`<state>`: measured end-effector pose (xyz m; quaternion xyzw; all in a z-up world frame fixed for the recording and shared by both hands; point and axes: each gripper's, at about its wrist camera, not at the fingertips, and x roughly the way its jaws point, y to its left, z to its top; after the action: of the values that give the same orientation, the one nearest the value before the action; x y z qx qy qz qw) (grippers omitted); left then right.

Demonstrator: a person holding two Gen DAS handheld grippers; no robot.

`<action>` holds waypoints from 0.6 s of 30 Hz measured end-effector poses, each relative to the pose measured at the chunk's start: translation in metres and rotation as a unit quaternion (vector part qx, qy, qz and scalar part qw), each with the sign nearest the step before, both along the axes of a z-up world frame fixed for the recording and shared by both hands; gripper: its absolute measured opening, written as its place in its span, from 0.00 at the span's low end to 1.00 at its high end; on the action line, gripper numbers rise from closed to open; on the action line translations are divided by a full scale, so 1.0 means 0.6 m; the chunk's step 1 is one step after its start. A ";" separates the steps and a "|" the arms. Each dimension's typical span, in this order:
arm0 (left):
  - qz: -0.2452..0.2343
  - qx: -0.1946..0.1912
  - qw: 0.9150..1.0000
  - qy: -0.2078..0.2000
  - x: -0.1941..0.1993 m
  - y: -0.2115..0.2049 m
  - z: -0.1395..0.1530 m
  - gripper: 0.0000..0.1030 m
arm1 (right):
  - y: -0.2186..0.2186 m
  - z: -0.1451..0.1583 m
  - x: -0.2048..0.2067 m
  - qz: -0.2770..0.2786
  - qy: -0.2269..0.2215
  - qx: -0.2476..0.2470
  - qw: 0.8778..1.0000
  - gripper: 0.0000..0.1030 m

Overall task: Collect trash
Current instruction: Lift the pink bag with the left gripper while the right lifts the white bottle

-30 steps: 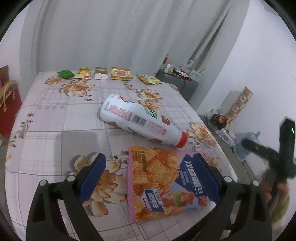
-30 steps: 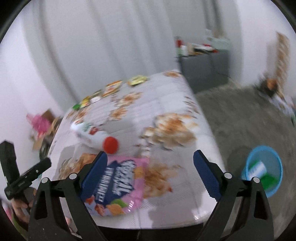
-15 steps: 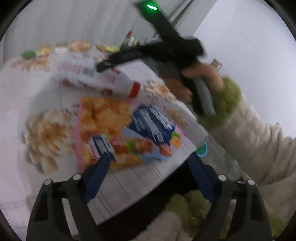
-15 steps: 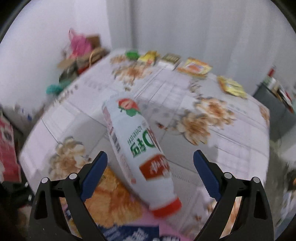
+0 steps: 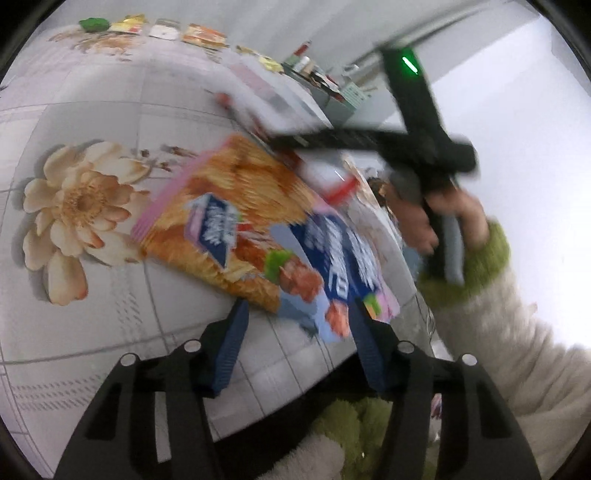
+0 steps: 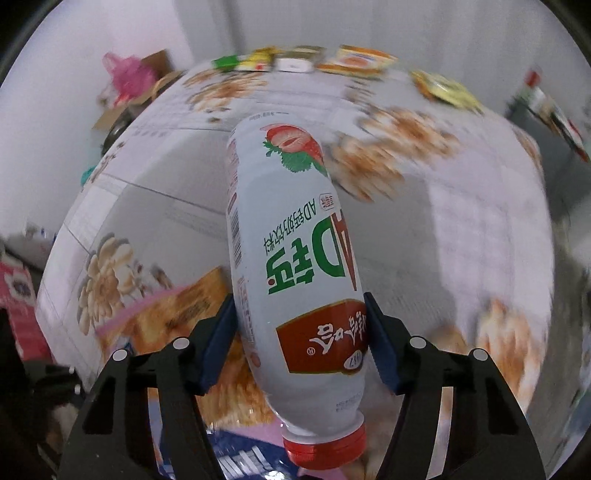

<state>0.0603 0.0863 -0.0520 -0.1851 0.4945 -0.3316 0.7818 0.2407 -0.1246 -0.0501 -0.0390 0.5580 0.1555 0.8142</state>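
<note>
A white bottle (image 6: 295, 258) with a red cap and strawberry label lies on the floral tablecloth, cap toward me. My right gripper (image 6: 299, 321) has its pads against both sides of the bottle's lower body. A pink and orange chip bag (image 5: 258, 236) lies flat near the table's front edge; it also shows in the right wrist view (image 6: 177, 317) beside and under the bottle. My left gripper (image 5: 295, 325) is open, its fingertips at the bag's near edge. The bottle (image 5: 266, 92) is blurred behind the right gripper's black body (image 5: 417, 122).
Several small wrappers (image 6: 306, 62) lie in a row along the table's far edge, also seen in the left wrist view (image 5: 166, 29). A grey cabinet with clutter (image 5: 332, 88) stands past the table's right side. Bags and boxes (image 6: 129, 81) sit on the floor at left.
My right gripper has moved in over the bottle and closed on its body. My left gripper has moved closer to the chip bag's near edge and its jaws have narrowed.
</note>
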 end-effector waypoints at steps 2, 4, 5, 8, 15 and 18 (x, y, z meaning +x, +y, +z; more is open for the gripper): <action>0.010 -0.004 1.000 0.001 0.005 0.003 -0.001 0.53 | -0.018 0.002 -0.028 -0.029 0.004 0.008 1.000 0.60; 0.019 -0.010 1.000 0.003 0.012 0.004 -0.002 0.53 | -0.039 0.003 -0.061 -0.060 0.004 0.023 0.998 0.60; 0.022 -0.011 1.000 0.003 0.015 0.004 -0.002 0.53 | -0.045 0.005 -0.071 -0.071 0.005 0.030 0.997 0.60; 0.031 -0.014 0.999 0.006 0.027 0.001 -0.003 0.52 | -0.073 0.007 -0.109 -0.111 -0.001 0.054 0.992 0.60; 0.037 -0.103 0.994 0.031 0.043 0.006 0.007 0.51 | -0.081 0.005 -0.167 -0.183 -0.035 0.080 0.979 0.59; 0.023 -0.164 0.986 0.009 0.030 0.008 0.030 0.51 | -0.078 0.003 -0.194 -0.210 -0.044 0.103 0.971 0.59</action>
<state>0.0784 0.0909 -0.0340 -0.3251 0.4365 -0.3884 0.7436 0.1244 -0.1714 -0.0486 0.1563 0.4985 0.0355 0.8519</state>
